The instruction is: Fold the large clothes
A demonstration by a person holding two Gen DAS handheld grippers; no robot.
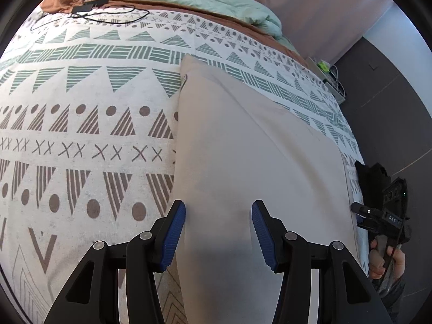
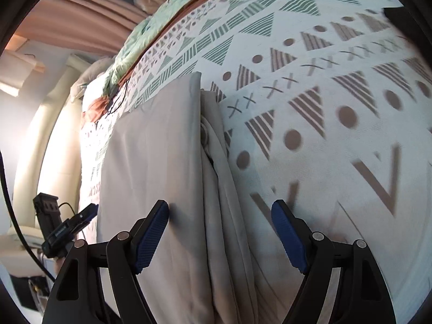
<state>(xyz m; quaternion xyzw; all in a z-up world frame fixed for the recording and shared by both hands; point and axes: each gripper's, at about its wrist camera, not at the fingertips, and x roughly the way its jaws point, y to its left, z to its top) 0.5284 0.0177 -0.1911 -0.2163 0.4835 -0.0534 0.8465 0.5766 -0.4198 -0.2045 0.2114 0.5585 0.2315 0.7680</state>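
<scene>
Patterned bedspread (image 1: 81,135) fills the frame; both tongs, left (image 1: 218,232) and right (image 2: 220,235), gape empty over the folded cloth (image 1: 256,148), so its loose layers could slip apart.

Beige garment (image 1: 256,148) lies folded flat on bedspread (image 1: 81,135).

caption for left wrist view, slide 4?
Left gripper, open, over folded beige garment on patterned bedspread.
</scene>
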